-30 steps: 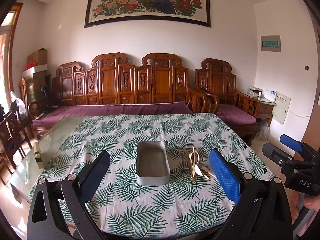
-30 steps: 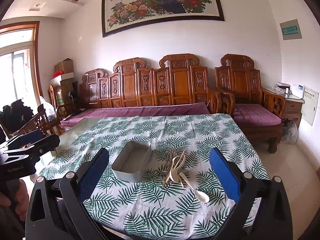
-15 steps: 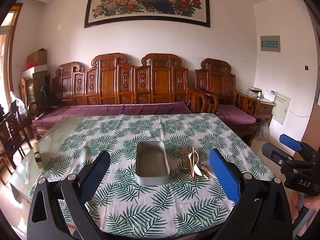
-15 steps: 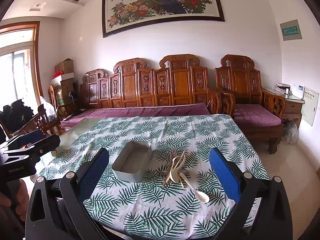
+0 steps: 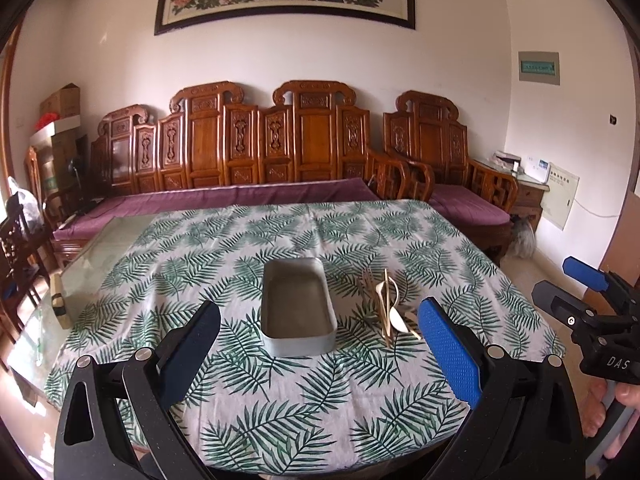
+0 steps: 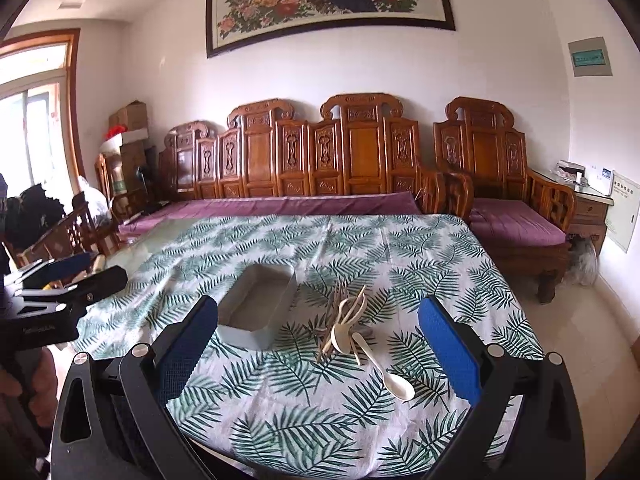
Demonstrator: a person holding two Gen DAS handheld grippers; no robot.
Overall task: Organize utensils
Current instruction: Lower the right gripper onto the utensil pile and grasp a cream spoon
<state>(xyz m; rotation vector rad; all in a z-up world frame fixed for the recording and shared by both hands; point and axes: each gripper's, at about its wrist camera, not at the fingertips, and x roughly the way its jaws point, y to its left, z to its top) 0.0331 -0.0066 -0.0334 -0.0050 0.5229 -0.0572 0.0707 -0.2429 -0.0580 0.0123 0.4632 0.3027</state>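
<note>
A grey rectangular tin (image 5: pixel 298 308) (image 6: pixel 258 305) lies empty in the middle of the leaf-print tablecloth (image 5: pixel 280 236). Just right of it is a pile of cream utensils (image 5: pixel 387 305) (image 6: pixel 347 322): forks, chopsticks and spoons, with one white spoon (image 6: pixel 390 378) sticking out toward me. My left gripper (image 5: pixel 320 352) is open and empty, near the front edge, facing the tin. My right gripper (image 6: pixel 316 356) is open and empty, near the front edge, facing the pile. Each gripper shows at the edge of the other's view.
A carved wooden sofa with purple cushions (image 5: pixel 224 200) runs behind the table. A wooden armchair (image 6: pixel 516 216) stands at the back right. Bare glass table top (image 5: pixel 100 256) shows left of the cloth. Dark chairs (image 5: pixel 20 240) stand at the far left.
Both grippers have moved slightly closer to the table; the tin and utensils have not moved.
</note>
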